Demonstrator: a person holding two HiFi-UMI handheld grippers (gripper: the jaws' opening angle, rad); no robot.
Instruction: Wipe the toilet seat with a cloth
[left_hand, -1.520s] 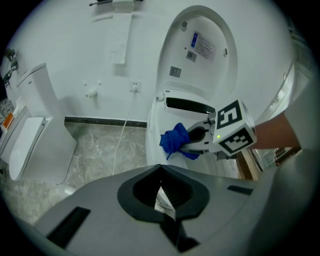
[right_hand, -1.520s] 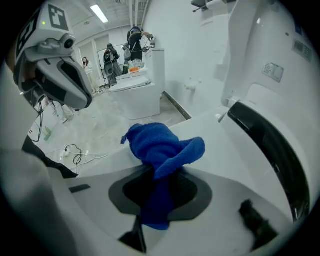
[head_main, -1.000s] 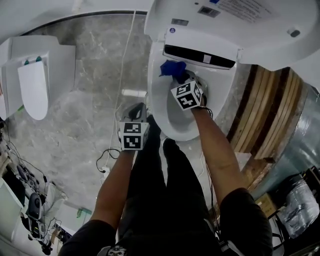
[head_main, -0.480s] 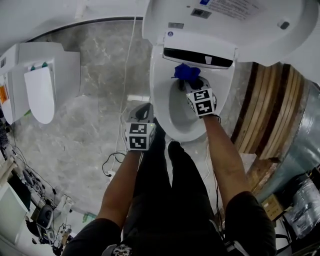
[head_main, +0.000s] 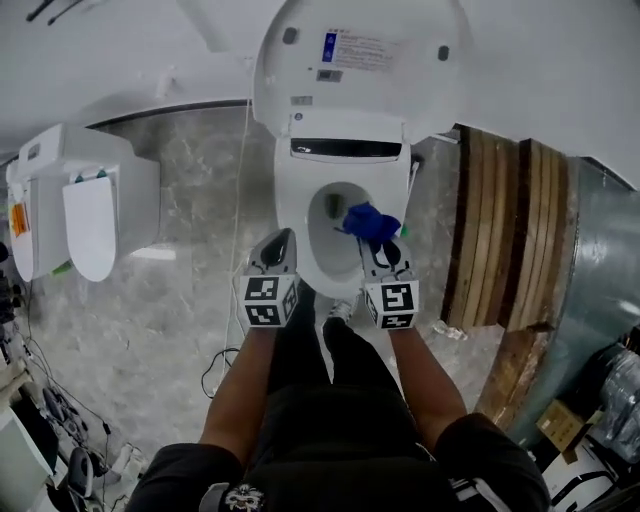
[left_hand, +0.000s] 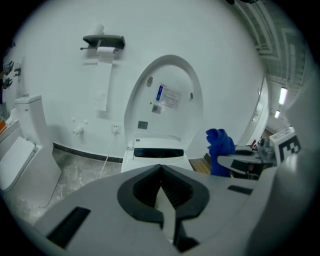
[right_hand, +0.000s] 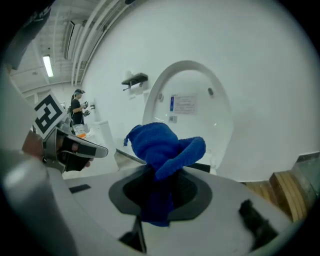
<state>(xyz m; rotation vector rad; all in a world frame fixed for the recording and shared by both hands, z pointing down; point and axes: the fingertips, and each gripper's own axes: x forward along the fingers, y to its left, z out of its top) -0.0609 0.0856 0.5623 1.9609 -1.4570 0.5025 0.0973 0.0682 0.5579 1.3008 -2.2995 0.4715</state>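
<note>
A white toilet stands with its lid (head_main: 360, 60) raised and its seat (head_main: 298, 262) down around the bowl. My right gripper (head_main: 374, 238) is shut on a bunched blue cloth (head_main: 370, 222), held in the air above the seat's front right part. In the right gripper view the cloth (right_hand: 162, 147) bulges out of the shut right gripper (right_hand: 159, 187), with the lid (right_hand: 195, 100) behind it. My left gripper (head_main: 282, 240) hangs beside the seat's left front edge. Seen in its own view, the left gripper (left_hand: 160, 170) is shut and holds nothing, and the cloth (left_hand: 220, 145) shows to its right.
A second white toilet (head_main: 85, 215) stands at the left on the marble floor. Stacked wooden planks (head_main: 500, 230) and a metal duct (head_main: 600, 300) lie right of the toilet. A white cord (head_main: 245, 170) and cables (head_main: 215, 360) run over the floor. A paper holder (left_hand: 103, 41) hangs on the wall.
Both grippers have risen away from the toilet. The right one lifted the blue cloth off the back of the seat and drew it forward. The head view now takes in the whole lid.
</note>
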